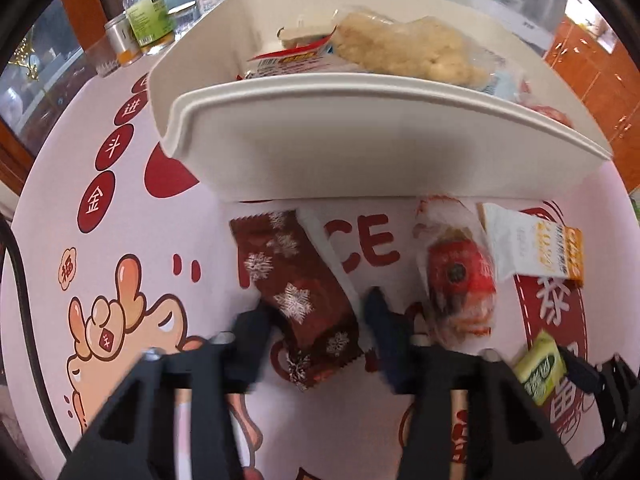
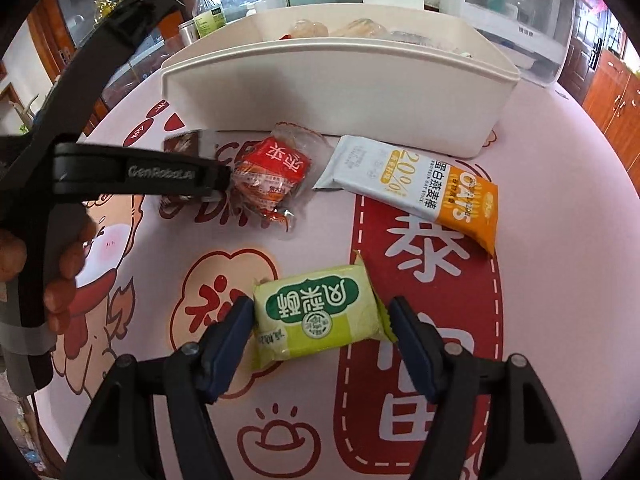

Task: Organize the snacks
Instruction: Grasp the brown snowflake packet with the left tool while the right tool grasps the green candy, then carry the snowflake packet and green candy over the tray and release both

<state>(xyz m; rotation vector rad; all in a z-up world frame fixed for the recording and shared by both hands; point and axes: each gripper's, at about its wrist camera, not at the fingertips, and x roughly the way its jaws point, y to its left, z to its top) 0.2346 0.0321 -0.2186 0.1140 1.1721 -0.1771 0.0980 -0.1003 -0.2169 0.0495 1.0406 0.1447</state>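
A white bin (image 1: 360, 136) (image 2: 332, 92) with several snacks inside stands at the back of the table. In front of it lie a dark red snowflake packet (image 1: 300, 288), a red-and-clear wrapped snack (image 1: 456, 276) (image 2: 272, 176), a white-and-orange oat bar (image 1: 536, 248) (image 2: 416, 184) and a green packet (image 1: 540, 368) (image 2: 320, 312). My left gripper (image 1: 316, 316) is open, its jaws either side of the snowflake packet. My right gripper (image 2: 322, 320) is open, its jaws either side of the green packet, close to its ends.
A bottle with a green label (image 1: 146, 8) (image 2: 206, 12) and a metal can (image 1: 120, 40) stand behind the bin at the left. A clear container (image 2: 520, 20) stands at the back right. The tablecloth (image 2: 280, 400) is pink with red prints.
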